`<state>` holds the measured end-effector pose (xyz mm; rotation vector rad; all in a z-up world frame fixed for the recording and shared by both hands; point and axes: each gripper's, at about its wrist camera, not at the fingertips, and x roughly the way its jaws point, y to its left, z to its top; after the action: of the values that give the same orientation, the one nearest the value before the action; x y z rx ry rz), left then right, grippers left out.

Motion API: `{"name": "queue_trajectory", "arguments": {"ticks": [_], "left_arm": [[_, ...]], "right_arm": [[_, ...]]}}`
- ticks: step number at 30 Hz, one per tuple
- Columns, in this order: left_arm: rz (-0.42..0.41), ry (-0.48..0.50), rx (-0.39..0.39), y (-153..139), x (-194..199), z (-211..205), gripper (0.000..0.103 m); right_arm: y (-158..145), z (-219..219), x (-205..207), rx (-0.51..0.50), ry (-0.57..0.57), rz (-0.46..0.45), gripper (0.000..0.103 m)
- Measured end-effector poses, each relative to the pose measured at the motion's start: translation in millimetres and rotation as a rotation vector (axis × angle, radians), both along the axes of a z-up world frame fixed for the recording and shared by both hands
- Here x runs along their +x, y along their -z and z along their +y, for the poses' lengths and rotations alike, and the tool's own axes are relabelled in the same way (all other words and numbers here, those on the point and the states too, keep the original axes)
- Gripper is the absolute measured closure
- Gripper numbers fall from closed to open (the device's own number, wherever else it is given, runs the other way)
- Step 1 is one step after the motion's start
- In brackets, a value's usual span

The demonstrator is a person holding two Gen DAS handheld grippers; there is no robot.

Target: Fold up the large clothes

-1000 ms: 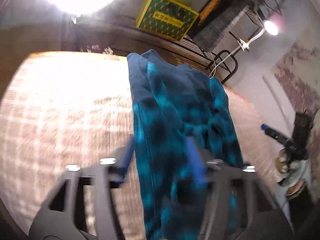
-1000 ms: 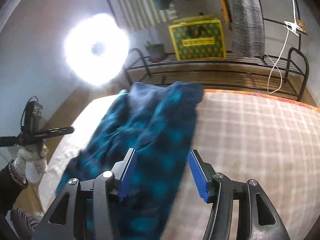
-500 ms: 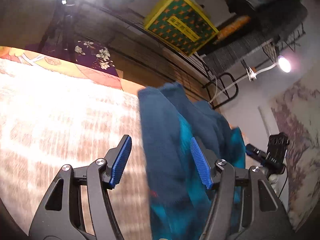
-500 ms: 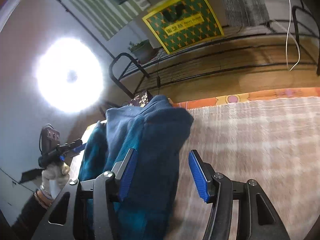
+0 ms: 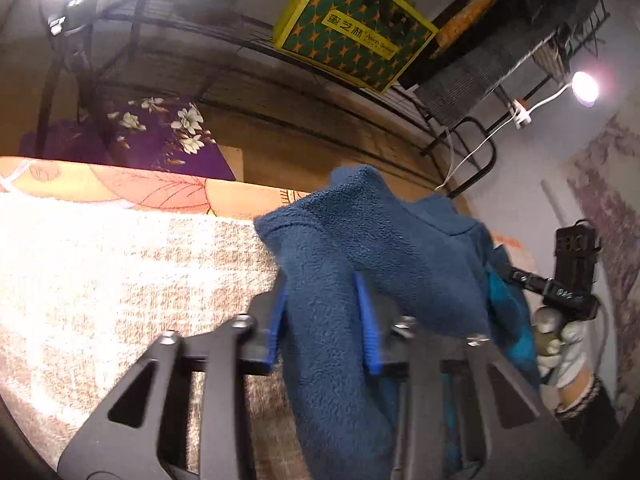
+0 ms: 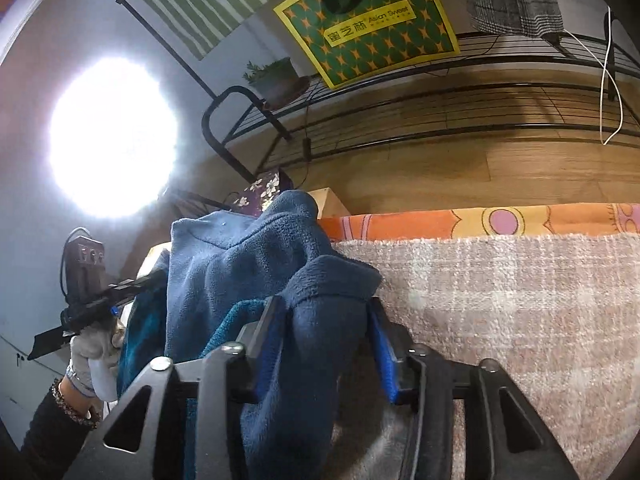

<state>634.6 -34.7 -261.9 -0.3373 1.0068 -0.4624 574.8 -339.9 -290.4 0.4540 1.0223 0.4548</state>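
Holding the blue fleece garment [image 5: 360,248] up by two bunched spots at the far edge of the pale woven blanket [image 5: 120,280], ready, I'd judge, to spread it for folding. Left hand-held gripper [image 5: 322,320] and right hand-held gripper [image 6: 330,340] have just narrowed, each pinching a thick fleece fold

The fleece [image 5: 384,248] is dark blue with teal patches, soft and nubby. It is bunched in upright folds over the rug's [image 5: 120,280] far edge.
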Motion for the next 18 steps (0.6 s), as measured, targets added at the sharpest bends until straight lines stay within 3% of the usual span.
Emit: {"name": "queue_trajectory", "arguments": {"ticks": [4, 7, 11, 18], "left_arm": [[-0.045, 0.016, 0.055, -4, -6, -11, 0.093], [-0.068, 0.000, 0.058, -10, -12, -11, 0.096], [-0.125, -0.015, 0.029, -35, -26, -10, 0.097], [-0.217, 0.033, 0.045, -85, -62, -13, 0.097]], "right_arm": [[-5, 4, -3, -0.013, -0.023, -0.019, 0.090], [-18, 11, -8, -0.098, -0.035, -0.055, 0.093], [-43, 8, -16, -0.114, -0.027, -0.109, 0.095], [-94, 11, -46, -0.168, -0.039, -0.200, 0.095]]}}
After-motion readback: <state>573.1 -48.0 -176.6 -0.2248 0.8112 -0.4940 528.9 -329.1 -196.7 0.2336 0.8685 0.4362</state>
